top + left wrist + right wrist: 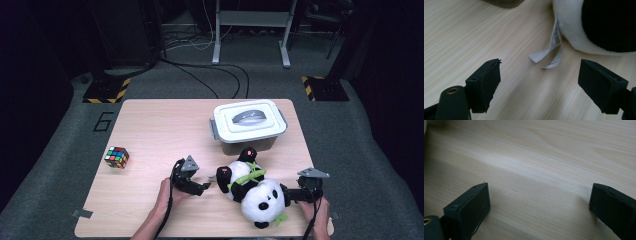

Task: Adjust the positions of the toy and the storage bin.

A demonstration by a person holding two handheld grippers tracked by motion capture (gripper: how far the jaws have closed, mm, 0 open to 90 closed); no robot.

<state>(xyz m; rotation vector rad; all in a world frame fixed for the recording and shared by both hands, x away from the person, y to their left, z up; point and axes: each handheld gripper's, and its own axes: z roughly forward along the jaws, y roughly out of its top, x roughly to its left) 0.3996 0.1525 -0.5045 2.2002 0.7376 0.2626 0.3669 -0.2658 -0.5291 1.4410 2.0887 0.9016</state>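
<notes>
Standing on grey carpet (345,140), wooden table (160,130); both claws spread, empty.

A lab or recording studio: a lone wooden table (150,125) stands on grey carpet (350,130) in a dark room. Cables (210,75) snake across the floor, hazard-striped stand bases (106,91) flank it, a taped "6" (103,121) marks the spot.

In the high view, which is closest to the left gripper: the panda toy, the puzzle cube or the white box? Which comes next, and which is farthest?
From the left gripper:
1. Panda toy, just to its right, near the table's front edge.
2. Puzzle cube, off to its left by the table's left edge.
3. White box, at the back of the table, lid on.
</notes>
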